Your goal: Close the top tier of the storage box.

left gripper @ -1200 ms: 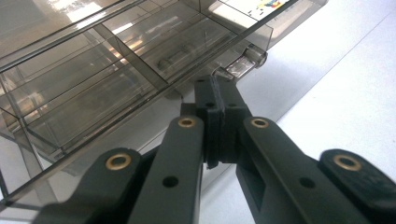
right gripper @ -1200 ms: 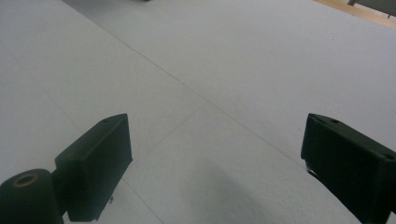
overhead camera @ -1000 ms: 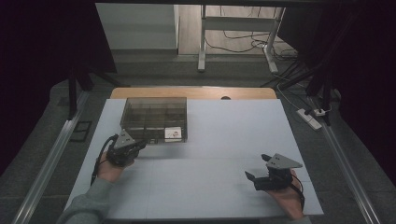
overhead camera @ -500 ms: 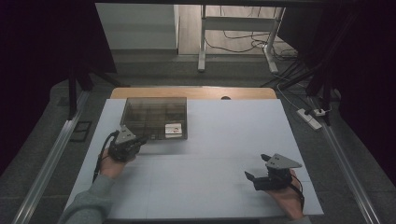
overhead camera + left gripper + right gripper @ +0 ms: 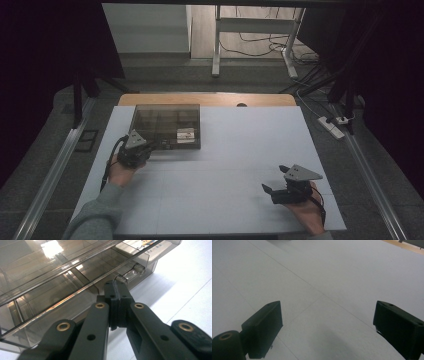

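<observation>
Your left gripper (image 5: 142, 150) sits at the near left corner of the smoky transparent organizer box (image 5: 167, 125), on the left half of the white tabletop (image 5: 240, 150). In the left gripper view its jaws are pressed flat together with nothing between them, and the closed tips (image 5: 117, 290) reach the box's near edge, right by a small clear latch (image 5: 130, 273); whether they touch it, you cannot tell. The box lid is down, with dividers visible through it. A white item (image 5: 186, 134) lies in the box's near right compartment. Your right gripper (image 5: 281, 187) rests well apart from the box, low on the right side of the tabletop, its jaws spread wide over bare white surface (image 5: 322, 290), holding nothing.
</observation>
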A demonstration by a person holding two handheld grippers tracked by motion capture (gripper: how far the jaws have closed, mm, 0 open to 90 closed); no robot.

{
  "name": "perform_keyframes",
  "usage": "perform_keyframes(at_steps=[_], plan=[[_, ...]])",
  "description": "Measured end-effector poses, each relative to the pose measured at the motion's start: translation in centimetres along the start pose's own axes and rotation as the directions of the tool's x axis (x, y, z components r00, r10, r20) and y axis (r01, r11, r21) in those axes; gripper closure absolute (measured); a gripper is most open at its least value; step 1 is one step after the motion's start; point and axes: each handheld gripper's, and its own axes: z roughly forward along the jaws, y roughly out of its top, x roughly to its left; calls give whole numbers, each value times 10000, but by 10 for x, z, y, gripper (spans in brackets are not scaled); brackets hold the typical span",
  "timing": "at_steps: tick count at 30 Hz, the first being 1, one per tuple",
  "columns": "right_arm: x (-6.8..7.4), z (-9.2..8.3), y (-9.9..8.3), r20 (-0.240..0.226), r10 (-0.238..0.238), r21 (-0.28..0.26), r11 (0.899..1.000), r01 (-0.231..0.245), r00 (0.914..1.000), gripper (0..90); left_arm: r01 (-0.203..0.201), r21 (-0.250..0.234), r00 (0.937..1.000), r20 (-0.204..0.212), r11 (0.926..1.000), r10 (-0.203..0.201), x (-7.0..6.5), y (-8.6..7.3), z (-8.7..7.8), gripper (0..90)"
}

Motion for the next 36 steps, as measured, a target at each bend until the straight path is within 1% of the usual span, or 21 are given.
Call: perform_keyframes(at_steps=[6,8,24,29,32,36], plan=[[1,1,0,6,-49,91,9999,49,10000,82,82,-106,10000,28,9999,-81,2,2,3,892],[1,1,0,-18,-34,47,10000,34,10000,82,121,-146,9999,-2,9998,-121,3,2,5,892],[1,3,0,-16,-65,141,9999,65,10000,82,240,-184,9997,-50,9995,-241,12,10,14,892],[1,2,0,0,-57,139,9999,57,10000,82,233,-170,9997,-57,9996,-234,14,11,16,892],[1,2,0,7,-61,144,9999,61,10000,82,174,-225,9998,23,9996,-173,15,12,16,892],[1,2,0,16,-76,146,9999,75,10000,82,185,-209,9998,-32,9996,-186,14,12,15,892]])
